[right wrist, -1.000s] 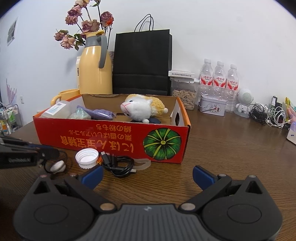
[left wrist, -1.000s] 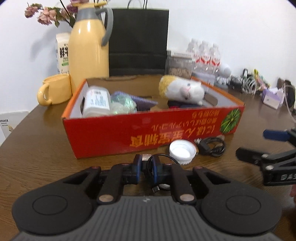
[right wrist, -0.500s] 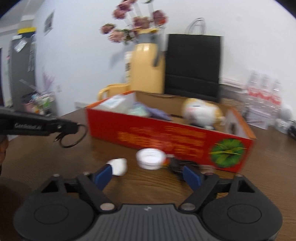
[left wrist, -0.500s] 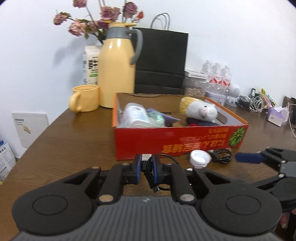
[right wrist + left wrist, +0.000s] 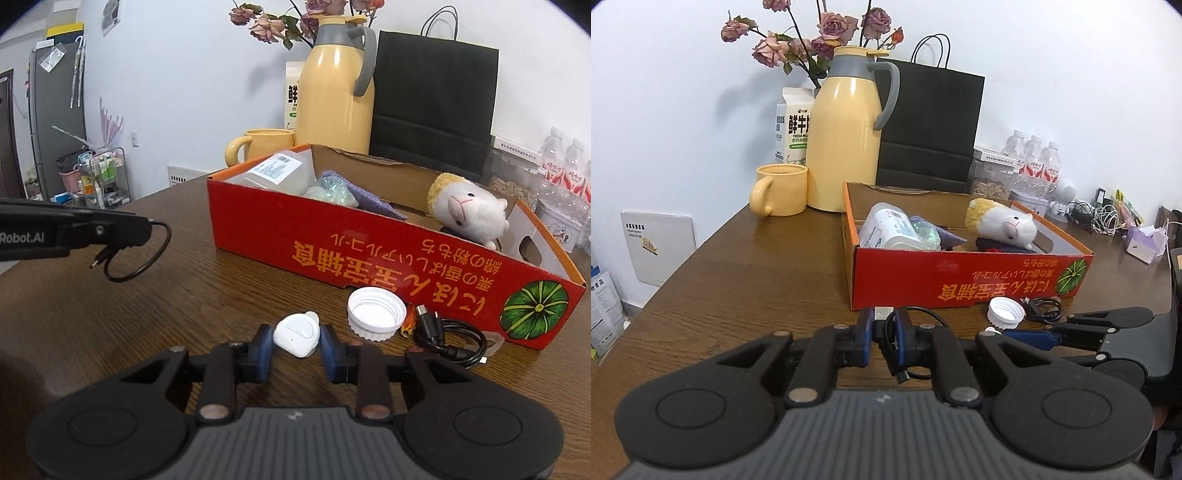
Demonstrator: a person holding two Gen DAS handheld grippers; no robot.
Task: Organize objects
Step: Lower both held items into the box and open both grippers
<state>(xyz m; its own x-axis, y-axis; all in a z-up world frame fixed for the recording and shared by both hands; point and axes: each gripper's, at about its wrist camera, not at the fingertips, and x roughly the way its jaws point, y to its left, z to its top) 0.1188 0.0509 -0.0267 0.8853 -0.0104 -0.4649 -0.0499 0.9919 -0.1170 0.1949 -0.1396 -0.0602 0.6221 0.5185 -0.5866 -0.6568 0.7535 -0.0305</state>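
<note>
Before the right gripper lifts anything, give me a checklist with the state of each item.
1. White earbud case sits between the right gripper fingers, jaws closing: ok.
2. Pads pressing firmly on the case: cannot tell; they look right at its sides.
3. Left gripper shut on the short black cable, held above the table: ok.
4. Bottle cap and coiled black cable lie clear of the right gripper: ok, though the cap is close by.
5. Red box has free room: ok, a bare stretch shows beside the plush toy.
6. Left gripper out of the right one's path to the box: ok.
</note>
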